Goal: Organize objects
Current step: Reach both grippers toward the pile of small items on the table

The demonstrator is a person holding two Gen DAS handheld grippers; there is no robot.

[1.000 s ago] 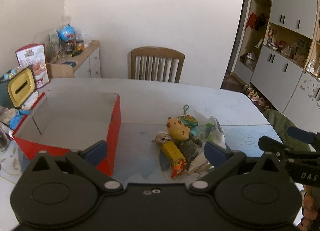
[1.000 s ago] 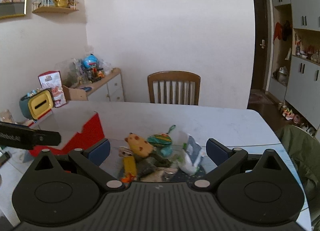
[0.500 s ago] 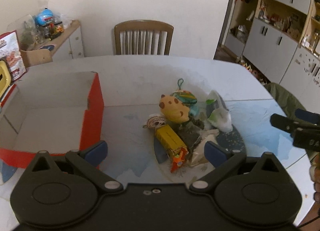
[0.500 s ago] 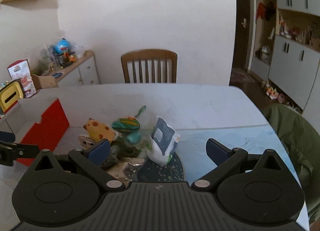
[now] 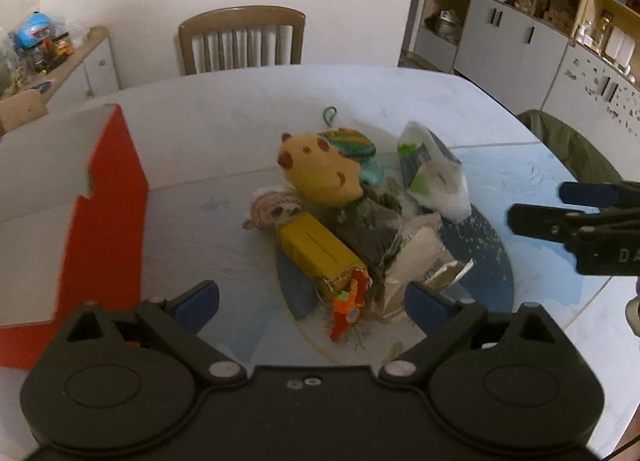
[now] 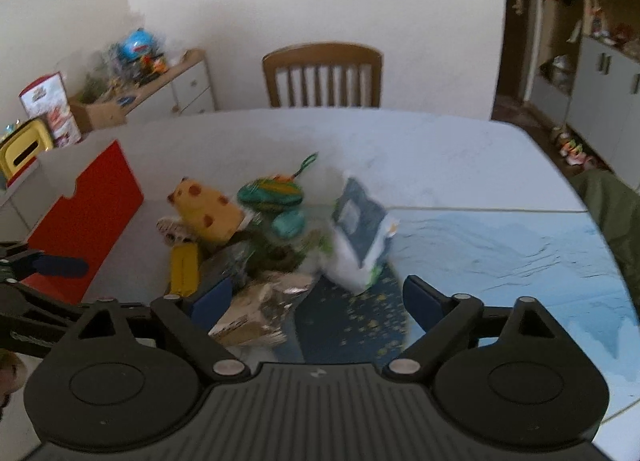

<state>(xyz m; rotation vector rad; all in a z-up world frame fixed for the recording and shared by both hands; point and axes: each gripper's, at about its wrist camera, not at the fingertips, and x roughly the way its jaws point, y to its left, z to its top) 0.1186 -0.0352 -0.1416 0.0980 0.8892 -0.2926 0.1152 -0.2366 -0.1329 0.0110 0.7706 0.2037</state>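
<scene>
Toy pile mid-table, box to its left (chair behind).

Plush toy, crinkly foil wrapper, glossy table

White wall; wooden chair behind table; grey cabinets right; low sideboard left.
</scene>
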